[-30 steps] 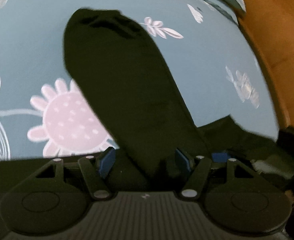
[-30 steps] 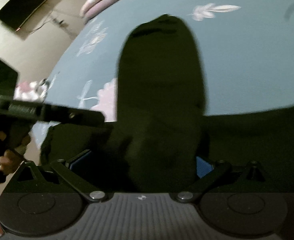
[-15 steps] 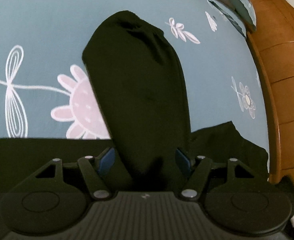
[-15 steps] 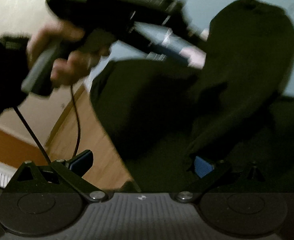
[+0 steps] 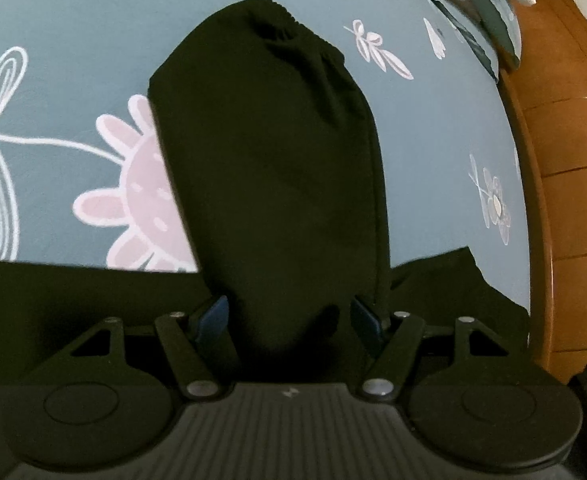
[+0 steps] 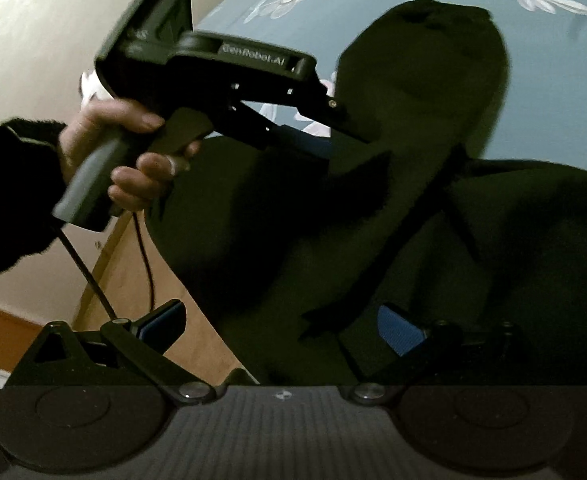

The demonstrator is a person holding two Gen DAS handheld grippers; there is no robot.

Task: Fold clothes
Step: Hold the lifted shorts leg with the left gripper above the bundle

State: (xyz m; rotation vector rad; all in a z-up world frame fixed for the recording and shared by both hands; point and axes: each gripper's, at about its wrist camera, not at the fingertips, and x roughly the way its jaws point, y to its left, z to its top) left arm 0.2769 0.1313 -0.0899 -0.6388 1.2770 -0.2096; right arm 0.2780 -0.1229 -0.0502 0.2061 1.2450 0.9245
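Garment: a black garment (image 5: 277, 184) lies on a blue bedsheet (image 5: 73, 20) printed with pale flowers, one leg or sleeve (hard to tell which) stretched out as a long tube.
Long axis: in the left wrist view the tube runs from the gripper straight away across the sheet, its gathered cuff (image 5: 293, 40) at the far end, pointing toward the pillows (image 5: 481, 4).
Rest of cloth: the body of the garment spreads sideways along the near edge of the bed, by the wooden bed frame (image 5: 565, 160).
Left gripper (image 5: 289, 316): its blue pads (image 5: 213, 316) stand either side of the near end of the tube with cloth bunched between them; a firm pinch cannot be told. In the right wrist view a hand (image 6: 125, 152) squeezes its trigger handle.
Right gripper (image 6: 281, 324): jaws set wide, one blue pad (image 6: 397, 328) over dark cloth, the other past the garment's edge; gripping nothing visible.
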